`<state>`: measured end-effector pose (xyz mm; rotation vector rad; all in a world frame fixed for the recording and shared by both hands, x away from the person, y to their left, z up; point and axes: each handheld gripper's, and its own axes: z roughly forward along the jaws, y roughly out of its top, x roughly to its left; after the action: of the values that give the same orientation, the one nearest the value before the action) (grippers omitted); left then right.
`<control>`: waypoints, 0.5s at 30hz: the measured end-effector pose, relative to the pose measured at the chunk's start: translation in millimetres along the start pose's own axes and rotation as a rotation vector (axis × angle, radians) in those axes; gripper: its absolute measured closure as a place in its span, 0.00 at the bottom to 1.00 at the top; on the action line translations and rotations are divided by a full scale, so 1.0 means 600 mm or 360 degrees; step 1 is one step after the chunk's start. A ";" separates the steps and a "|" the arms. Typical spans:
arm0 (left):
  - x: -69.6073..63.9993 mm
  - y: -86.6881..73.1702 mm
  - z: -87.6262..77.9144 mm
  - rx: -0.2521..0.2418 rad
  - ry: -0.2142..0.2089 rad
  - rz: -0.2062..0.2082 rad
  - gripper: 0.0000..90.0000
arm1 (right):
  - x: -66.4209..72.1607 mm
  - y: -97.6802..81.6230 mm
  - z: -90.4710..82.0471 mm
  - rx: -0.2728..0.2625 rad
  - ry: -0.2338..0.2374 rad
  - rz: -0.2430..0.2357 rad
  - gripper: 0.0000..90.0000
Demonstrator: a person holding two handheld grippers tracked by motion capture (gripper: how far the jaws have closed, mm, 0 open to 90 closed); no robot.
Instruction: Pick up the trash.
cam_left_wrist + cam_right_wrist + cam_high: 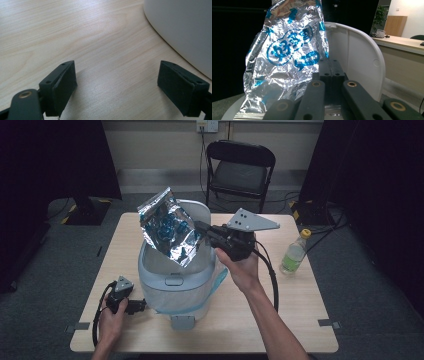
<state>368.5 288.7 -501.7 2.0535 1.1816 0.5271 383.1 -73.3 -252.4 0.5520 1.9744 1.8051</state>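
**Foil bag held over open bin**

Right gripper (200,228) is clamped on the edge of a crumpled silver foil bag (169,226) with blue print, jaws fully together on it. Bag hangs tilted above the open mouth of the white pedal bin (172,287), mid-desk, lid (359,60) raised behind it. Left gripper (117,85) rests on the desk (310,320) near its front-left corner, just beside the bin wall, jaws wide with nothing between them. Plastic bottle (294,253) stands near the right edge.
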 end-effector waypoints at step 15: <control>0.001 0.000 0.000 0.0005 0.0000 0.0008 0.17 | -0.002 -0.008 0.001 0.0005 -0.0018 0.0014 0.85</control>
<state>368.6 289.1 -501.5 2.0593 1.1784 0.5283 384.3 -73.5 -257.5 0.5711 1.9706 1.8008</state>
